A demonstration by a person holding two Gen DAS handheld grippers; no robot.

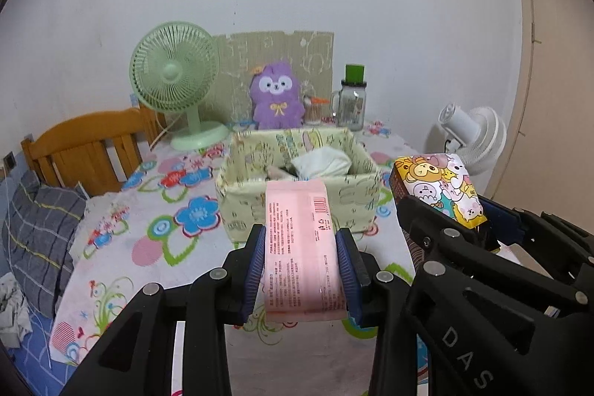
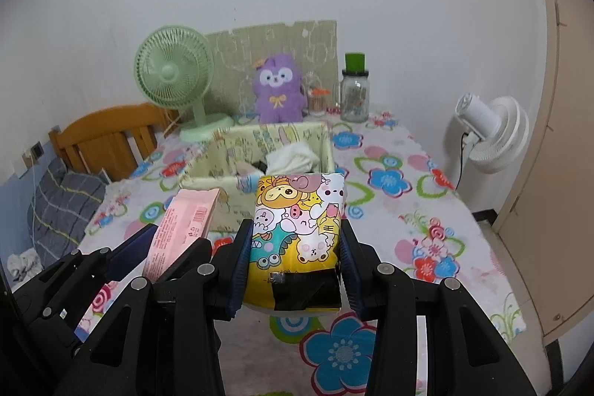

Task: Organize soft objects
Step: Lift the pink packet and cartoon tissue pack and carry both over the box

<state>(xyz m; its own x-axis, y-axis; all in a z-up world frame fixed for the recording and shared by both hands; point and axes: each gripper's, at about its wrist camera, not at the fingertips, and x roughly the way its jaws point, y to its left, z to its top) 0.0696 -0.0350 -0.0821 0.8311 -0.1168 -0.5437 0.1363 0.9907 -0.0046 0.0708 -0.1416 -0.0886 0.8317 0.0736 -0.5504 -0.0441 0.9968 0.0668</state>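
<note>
Setting: a tabletop [image 2: 415, 225] under a flowered cloth; a pale fabric box [image 1: 297, 206] stands near its middle, open at the top, with a white cloth [image 1: 323, 162] and other half-hidden things inside
Left gripper [image 1: 301, 270]: jaws closed on a flat pink packet [image 1: 302, 247], held above the cloth just in front of the box's near wall
Right gripper [image 2: 295, 266]: jaws closed on a yellow cartoon-animal pack [image 2: 297, 232] with black tape across its lower end; it hangs beside the pink packet, short of the box
Step in hand: both soft packs appear lifted and carried toward the box; neither is over the opening yet
Next move: likely each pack goes forward over the near rim, then the jaws part; the two grippers are close together, so going one at a time would avoid a knock
Writing: a red barcode and small red print on the pink packet, too fine to read; letters "DAS" on the right gripper's body, seen from the left view
Background: a green fan [image 1: 174, 80], a purple plush toy [image 1: 276, 95], a jar with a green lid [image 1: 352, 99], a white fan [image 2: 493, 136] off the right edge
</note>
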